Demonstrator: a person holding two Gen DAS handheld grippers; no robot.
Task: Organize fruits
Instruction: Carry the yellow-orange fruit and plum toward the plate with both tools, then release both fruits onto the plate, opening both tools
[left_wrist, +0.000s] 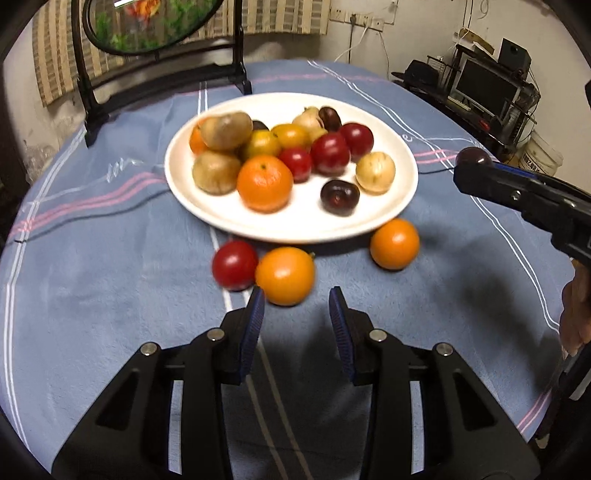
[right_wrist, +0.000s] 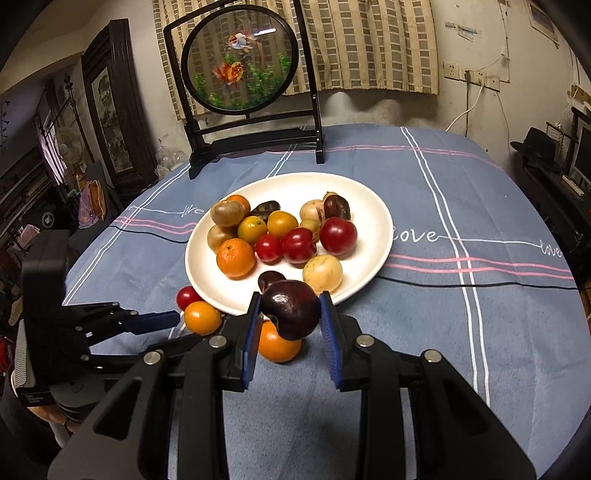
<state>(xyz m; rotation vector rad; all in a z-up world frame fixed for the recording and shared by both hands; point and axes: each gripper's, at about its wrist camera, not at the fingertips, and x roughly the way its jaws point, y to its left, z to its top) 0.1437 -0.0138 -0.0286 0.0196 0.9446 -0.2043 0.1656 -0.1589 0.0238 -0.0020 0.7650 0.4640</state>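
1. One blue tablecloth with pink and white stripes and the word "love" printed on it covers the whole table.
2. At the far edge stands a round goldfish screen in a black frame.
3. A white plate sits mid-table, holding a heap of fruit: brownish kiwis at its left, a mandarin in front of them, red plums in the middle, a pale yellow fruit to the right and a dark plum lying alone near the front rim.
4. The left gripper hangs low over the cloth just short of the plate. Its blue pads stand apart with nothing between them, and the left pad's tip is just beside an orange fruit.
5. The right gripper is raised over the plate's near rim, its pads clamped on a dark purple plum that is clear of the cloth.
6. Three fruits lie on the cloth outside the plate: an orange fruit touching a red plum by the front rim, and another orange one further right, well apart from that pair.
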